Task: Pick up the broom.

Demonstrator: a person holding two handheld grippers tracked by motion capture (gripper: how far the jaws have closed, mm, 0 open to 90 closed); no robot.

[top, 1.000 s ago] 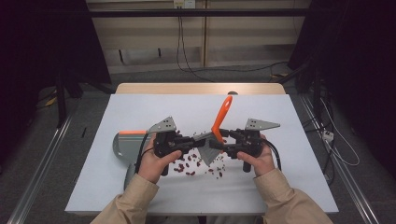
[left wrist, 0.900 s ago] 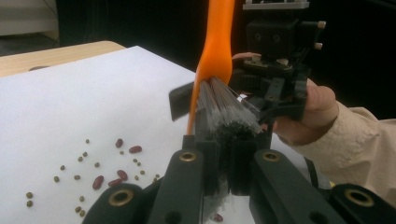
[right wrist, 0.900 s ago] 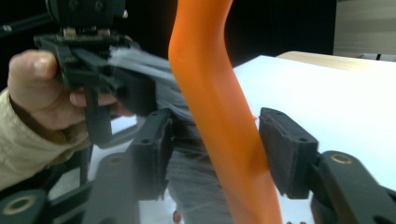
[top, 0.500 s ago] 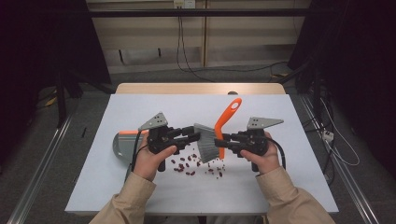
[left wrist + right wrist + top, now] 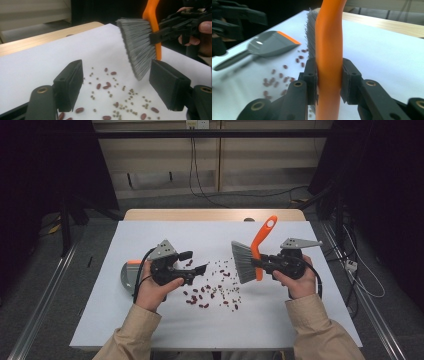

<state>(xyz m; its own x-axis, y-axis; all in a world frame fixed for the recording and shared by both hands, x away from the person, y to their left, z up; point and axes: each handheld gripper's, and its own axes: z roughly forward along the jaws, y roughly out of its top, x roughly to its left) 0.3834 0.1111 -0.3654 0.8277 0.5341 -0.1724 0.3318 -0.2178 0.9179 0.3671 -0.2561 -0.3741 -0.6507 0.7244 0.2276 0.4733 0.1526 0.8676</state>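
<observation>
Small brush (image 5: pixel 248 259) with curved orange handle and grey bristle head, clamped at the handle by the right hand-held gripper (image 5: pixel 261 263), pads pressed on both sides of the orange stem; held above the white worktop (image 5: pixel 310 320), bristles pointing toward the left gripper. Below and beside the bristles, a scatter of dark red beans (image 5: pixel 200 295) and smaller greenish ones (image 5: pixel 130 93) loose on the worktop. Left hand-held gripper (image 5: pixel 198 262) just beside the scatter, jaws just opened wide, nothing between them. Behind the left hand, grey dustpan (image 5: pixel 268 46) with orange front lip lying flat, contents not discernible.
</observation>
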